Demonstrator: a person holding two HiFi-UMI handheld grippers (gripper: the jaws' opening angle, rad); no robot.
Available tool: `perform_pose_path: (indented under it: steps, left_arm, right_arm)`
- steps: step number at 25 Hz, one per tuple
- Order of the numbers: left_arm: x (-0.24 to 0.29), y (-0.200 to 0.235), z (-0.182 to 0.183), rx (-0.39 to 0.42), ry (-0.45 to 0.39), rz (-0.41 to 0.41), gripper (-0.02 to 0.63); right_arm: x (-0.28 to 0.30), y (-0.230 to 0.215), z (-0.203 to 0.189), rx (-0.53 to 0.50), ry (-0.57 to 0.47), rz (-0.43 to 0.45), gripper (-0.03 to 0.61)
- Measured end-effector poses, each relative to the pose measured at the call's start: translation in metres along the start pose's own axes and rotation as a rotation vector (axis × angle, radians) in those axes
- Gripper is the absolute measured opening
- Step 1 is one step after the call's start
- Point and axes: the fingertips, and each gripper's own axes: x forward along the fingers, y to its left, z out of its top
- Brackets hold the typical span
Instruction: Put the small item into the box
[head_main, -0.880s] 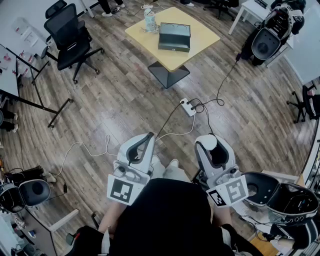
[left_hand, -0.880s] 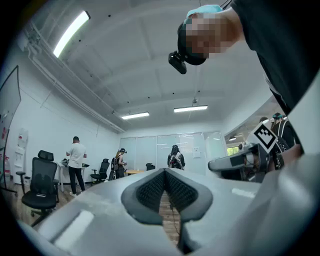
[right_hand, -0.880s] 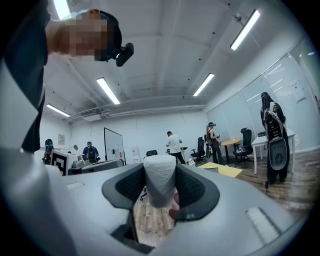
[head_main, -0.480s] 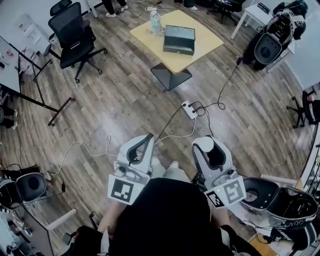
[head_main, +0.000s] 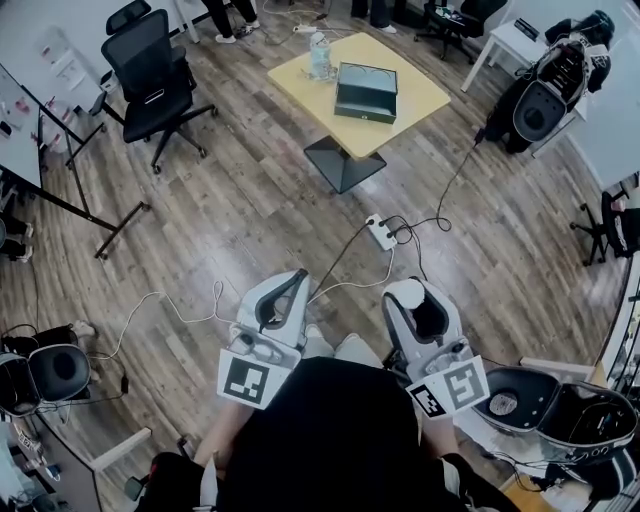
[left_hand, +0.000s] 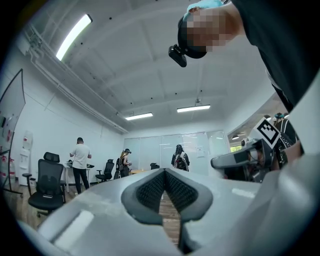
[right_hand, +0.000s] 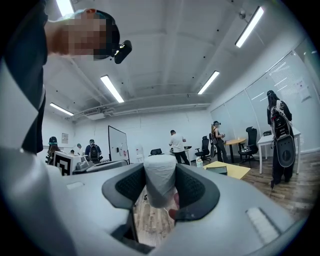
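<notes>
A dark rectangular box (head_main: 365, 92) lies on a yellow table (head_main: 425, 97) far ahead, with a clear bottle (head_main: 320, 54) beside it. My right gripper (head_main: 411, 296) is held level near my body, shut on a small white cylindrical item (head_main: 407, 291). In the right gripper view the white item (right_hand: 160, 177) stands upright between the black pads (right_hand: 196, 189), and the box (right_hand: 217, 169) shows far off on the table. My left gripper (head_main: 294, 282) is shut with nothing in it; its pads (left_hand: 150, 190) meet at the tip.
A power strip (head_main: 380, 232) with cables lies on the wooden floor between me and the table. A black office chair (head_main: 160, 75) stands at the left. Round black equipment (head_main: 543, 100) sits at the right, more at the lower right (head_main: 555, 410). Several people stand at the room's far side.
The table with the box has slid lower in the head view, nearer to me. Both grippers keep their places in front of my body, the white item still held.
</notes>
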Motion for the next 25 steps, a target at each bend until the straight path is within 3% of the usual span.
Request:
perform_pose_path:
  steps: [11,25]
  left_arm:
    - [0.004,0.016,0.002,-0.002,-0.015,-0.02,0.002]
    - [0.057,0.067,-0.01,0.021,0.005,0.057,0.002]
  right_arm:
    - [0.017,0.011,-0.005,-0.009,0.035,0.005,0.185]
    - [0.091,-0.037,0.0,-0.016,0.026,0.046,0.186]
